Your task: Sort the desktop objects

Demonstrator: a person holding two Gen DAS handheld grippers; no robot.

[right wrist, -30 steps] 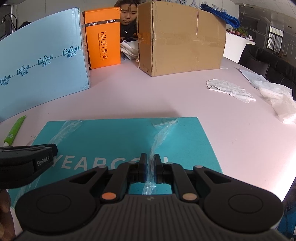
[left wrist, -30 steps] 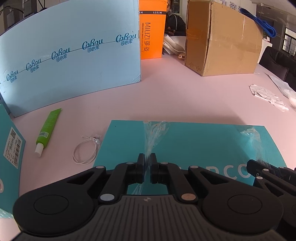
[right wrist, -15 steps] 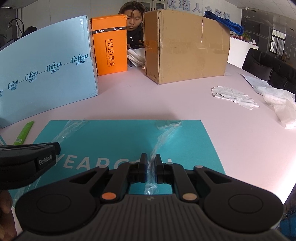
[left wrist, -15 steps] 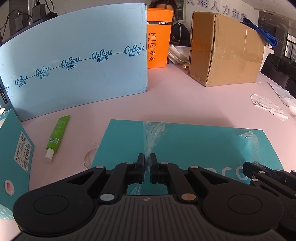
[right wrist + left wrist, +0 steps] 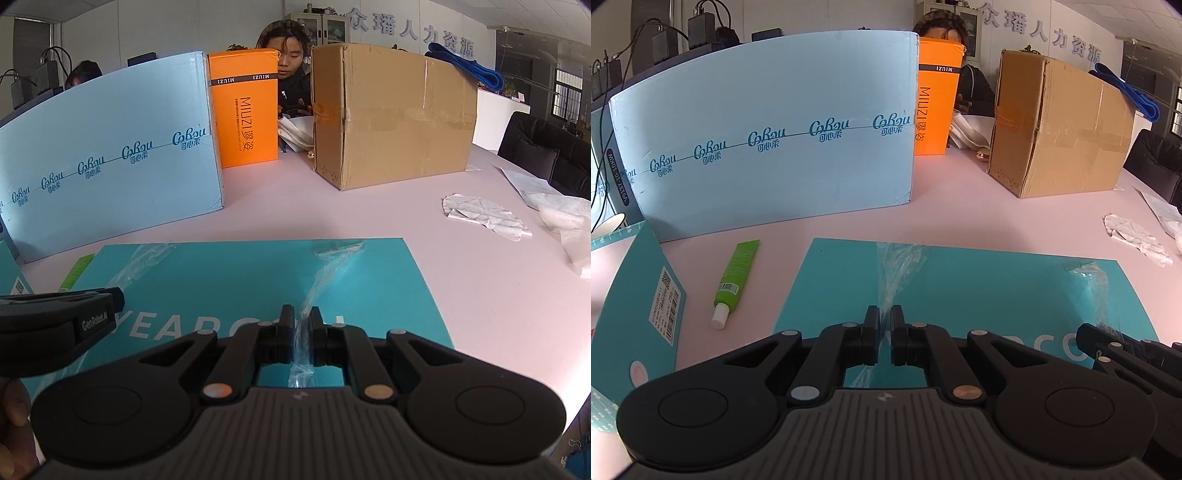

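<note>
A flat teal package (image 5: 979, 288) (image 5: 229, 280) in a loose clear plastic wrap (image 5: 899, 264) (image 5: 332, 266) spans the pink table in front of both grippers. My left gripper (image 5: 885, 314) is shut on a pinched ridge of that wrap at the package's near edge. Further right along the same edge, my right gripper (image 5: 303, 314) is shut on another ridge of wrap. Each gripper shows in the other's view: the right gripper (image 5: 1087, 332) at lower right, the left gripper (image 5: 110, 297) at left. A green tube (image 5: 737, 275) lies left of the package.
A tall light blue box (image 5: 768, 140), an orange box (image 5: 936, 107) and a cardboard box (image 5: 1056, 129) stand along the back. A small teal box (image 5: 635, 321) leans at the near left. Crumpled white paper (image 5: 484, 216) lies at the right. A person sits behind the boxes.
Both grippers have risen, still shut on the wrap, and the package's near edge came up with them. The white cable loop left of the package no longer shows.
</note>
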